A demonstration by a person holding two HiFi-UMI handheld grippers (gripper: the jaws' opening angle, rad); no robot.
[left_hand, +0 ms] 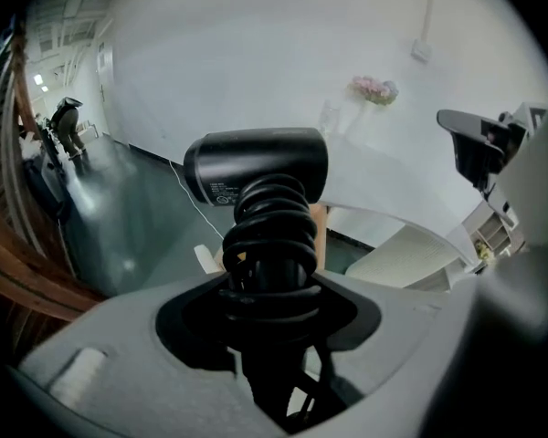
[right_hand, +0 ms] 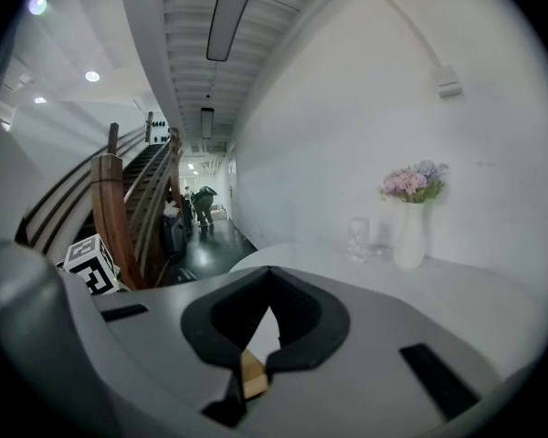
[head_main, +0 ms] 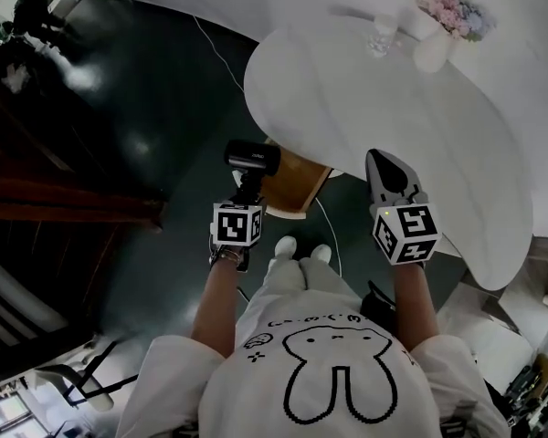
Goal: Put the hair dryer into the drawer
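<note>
Hair dryer (head_main: pixel 252 158) stands upright just off the white table's (head_main: pixel 393 126) near-left edge, above a wooden box (head_main: pixel 297 182), possibly the drawer, cord-wrapped handle clamped in left gripper (left_hand: pixel 274 281); right gripper (right_hand: pixel 269 276) closed, empty; advisable: lower slowly, coiled cord tucked in.

Floor (head_main: pixel 155 126), left and far left of you: wide open, dark, crossed only by a thin white cable (head_main: pixel 215 57) running toward the far wall. The wooden staircase (head_main: pixel 64 203) closes off the left side.

Tabletop (head_main: pixel 438 135) fills the right and far right. Its near and middle surface gives you free room. A vase (head_main: pixel 434 51) and a glass (head_main: pixel 381 36) stand close together at the far edge.

A wooden piece (head_main: pixel 297 182) sits under the tabletop's near-left rim, straight ahead of your shoes (head_main: pixel 297 247). The hair dryer (head_main: pixel 252 157), clamped in the left gripper (head_main: pixel 247 188), hangs just left of it. The right gripper (head_main: pixel 388 173), fingers together, hovers at the tabletop's near rim.
</note>
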